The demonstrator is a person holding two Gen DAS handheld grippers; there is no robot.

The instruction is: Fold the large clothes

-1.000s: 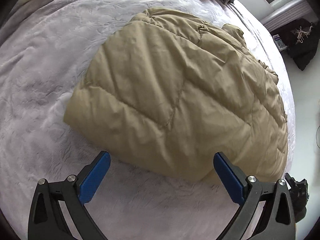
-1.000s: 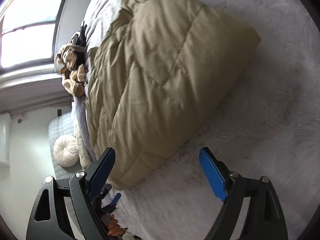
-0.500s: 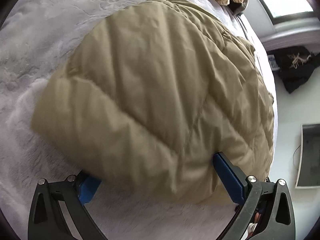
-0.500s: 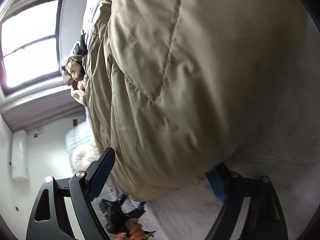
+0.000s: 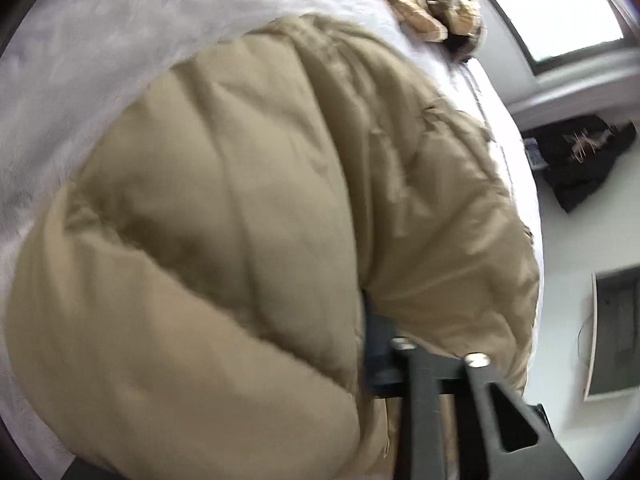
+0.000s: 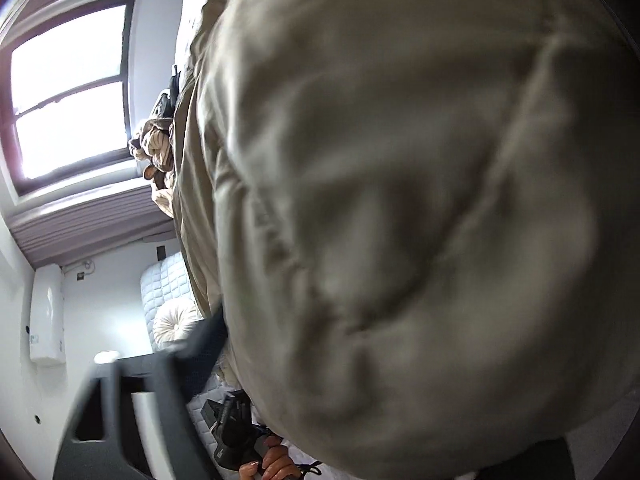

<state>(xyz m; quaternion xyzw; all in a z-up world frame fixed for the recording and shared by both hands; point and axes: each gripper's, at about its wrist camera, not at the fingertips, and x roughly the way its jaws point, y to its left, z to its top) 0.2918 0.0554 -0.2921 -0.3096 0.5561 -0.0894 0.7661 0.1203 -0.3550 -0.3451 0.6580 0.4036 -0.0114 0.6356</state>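
The tan quilted coat (image 5: 248,216) lay bunched on the white bed (image 5: 100,40), its edge bulging over both grippers, the left gripper's (image 5: 360,360) and right gripper's (image 6: 224,344) fingers drawn in on its padding.

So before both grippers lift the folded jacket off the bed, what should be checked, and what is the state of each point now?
1. Left gripper closed on the padded tan quilted jacket: ok, fabric bunches around its fingers.
2. Right gripper closed on the jacket: cannot tell, one finger is buried, the view blurred.
3. Fold intact: cannot tell.
4. Pale grey fuzzy bed cover not caught: cannot tell.
5. Striped beige clothes pile apart from the jacket: ok.
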